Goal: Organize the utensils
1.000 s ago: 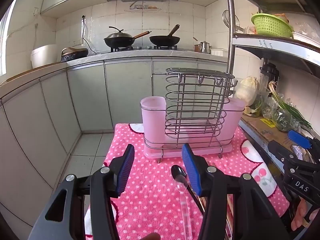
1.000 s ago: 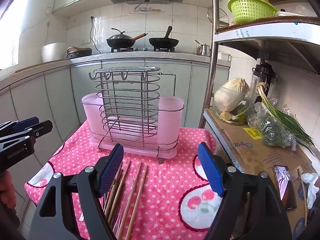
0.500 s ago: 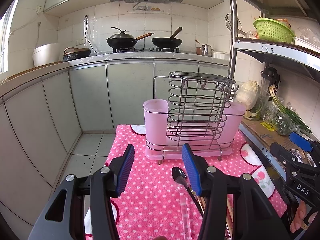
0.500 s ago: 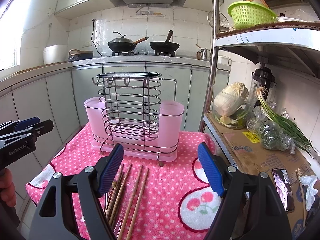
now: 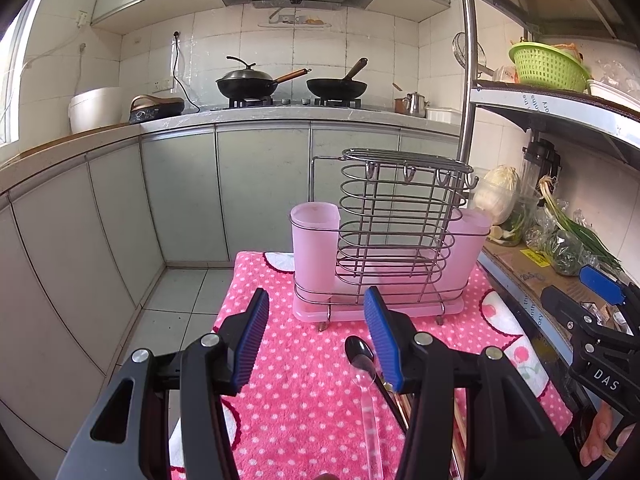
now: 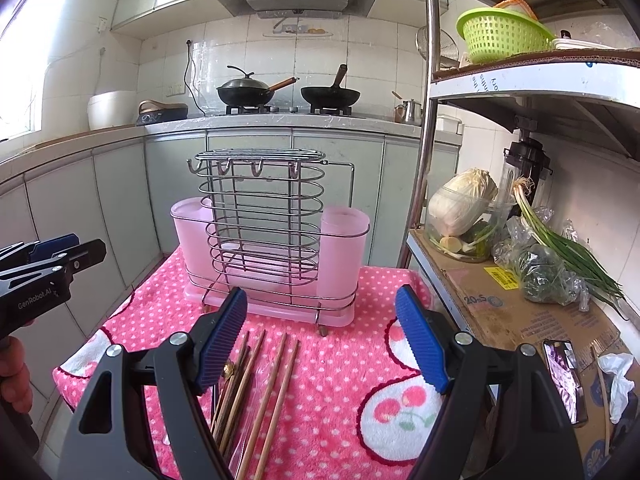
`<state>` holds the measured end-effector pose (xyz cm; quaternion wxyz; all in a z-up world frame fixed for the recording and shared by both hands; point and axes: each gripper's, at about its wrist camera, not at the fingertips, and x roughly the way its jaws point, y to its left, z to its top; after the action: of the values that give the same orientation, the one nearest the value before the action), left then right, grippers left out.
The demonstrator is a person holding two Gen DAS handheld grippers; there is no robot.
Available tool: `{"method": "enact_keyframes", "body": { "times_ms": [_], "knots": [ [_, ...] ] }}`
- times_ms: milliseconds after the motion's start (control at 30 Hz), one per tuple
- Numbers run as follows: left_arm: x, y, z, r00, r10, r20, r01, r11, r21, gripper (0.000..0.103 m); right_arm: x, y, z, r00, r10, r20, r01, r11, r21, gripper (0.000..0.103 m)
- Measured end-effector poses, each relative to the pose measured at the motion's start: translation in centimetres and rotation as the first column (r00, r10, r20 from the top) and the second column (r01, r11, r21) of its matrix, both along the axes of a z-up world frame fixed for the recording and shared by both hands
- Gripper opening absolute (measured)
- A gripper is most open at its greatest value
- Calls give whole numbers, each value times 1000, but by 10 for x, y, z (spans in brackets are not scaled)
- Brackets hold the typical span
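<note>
Two grippers hover over a pink dotted towel (image 6: 320, 360), both with jaws apart and nothing between the blue pads. Landmark: the wire rack (image 6: 260, 232) with its pink base, standing upright at the far end of the towel. Left gripper (image 5: 316, 340) sits in front of the rack's left half, above bare towel; right gripper (image 6: 320, 336) sits in front of the rack's right half. Chopsticks (image 6: 264, 384), several wooden ones, lie flat on the towel just in front of the rack, roughly side by side, tips pointing toward it; their near ends run under the right gripper's left finger (image 6: 220, 340). One spoon (image 5: 360, 354) with a dark bowl and clear handle lies in front of the rack as well, bowl toward it, just beside the left gripper's right finger (image 5: 380, 340); contact cannot be told. Pink cups (image 6: 342, 256) at each end of the rack look empty from these angles. Nothing hangs on the rack's hooks (image 6: 256, 170).
</note>
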<state>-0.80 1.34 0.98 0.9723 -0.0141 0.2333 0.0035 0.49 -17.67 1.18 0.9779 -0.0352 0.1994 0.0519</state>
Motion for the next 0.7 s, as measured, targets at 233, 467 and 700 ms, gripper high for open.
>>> {"method": "enact_keyframes", "body": {
  "times_ms": [233, 467, 700],
  "knots": [
    [-2, 0, 3, 1000, -4, 8, 4, 1000, 1, 49, -2, 1, 0, 1000, 1, 5, -1, 1000, -6, 77],
    [-3, -1, 5, 1000, -6, 12, 6, 1000, 0, 49, -3, 2, 2, 1000, 0, 8, 0, 1000, -7, 77],
    [-3, -1, 5, 1000, -6, 12, 6, 1000, 1, 49, -3, 2, 2, 1000, 0, 9, 0, 1000, -7, 77]
  ]
}}
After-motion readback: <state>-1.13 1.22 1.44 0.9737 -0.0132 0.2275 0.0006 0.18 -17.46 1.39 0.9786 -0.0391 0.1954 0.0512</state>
